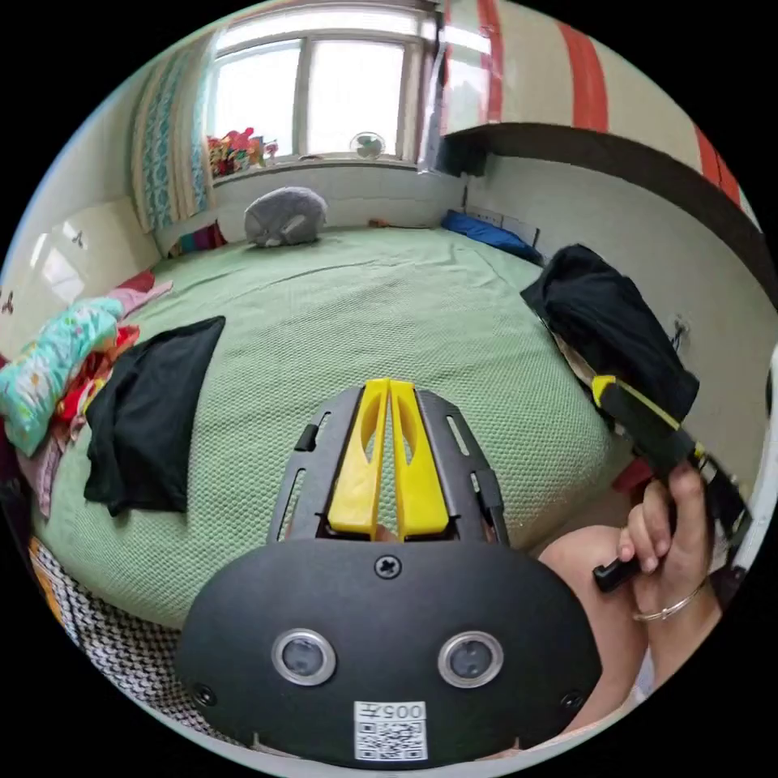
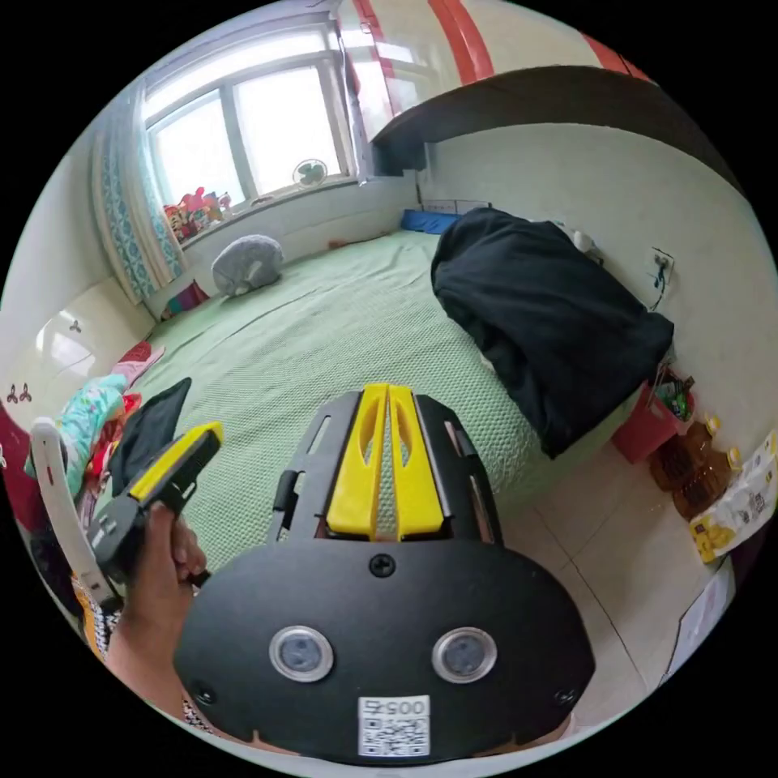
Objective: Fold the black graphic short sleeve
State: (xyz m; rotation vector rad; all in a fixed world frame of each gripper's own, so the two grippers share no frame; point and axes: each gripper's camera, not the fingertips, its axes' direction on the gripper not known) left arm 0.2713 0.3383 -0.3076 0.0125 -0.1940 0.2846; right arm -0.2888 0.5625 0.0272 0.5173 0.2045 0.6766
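A black garment (image 1: 150, 413) lies folded flat on the left side of the green bed (image 1: 381, 308); it also appears as the folded black garment (image 2: 150, 429) in the right gripper view. No print shows on it. A heap of black clothes (image 1: 608, 324) sits at the bed's right edge, large as the heap (image 2: 543, 316) in the right gripper view. My left gripper (image 1: 389, 387) hovers over the bed's near edge, jaws together, holding nothing. My right gripper (image 2: 387, 393) is likewise shut and empty, left of the heap. Each gripper appears in the other's view, held by a hand: right gripper (image 1: 604, 391), left gripper (image 2: 212, 429).
Colourful clothes (image 1: 57, 373) are piled at the bed's left edge beside the folded garment. A grey plush (image 1: 284, 215) rests near the window. On the tiled floor by the wall stand a red bin (image 2: 644, 429) and bottles (image 2: 697, 466). Open green cover stretches across the bed's middle.
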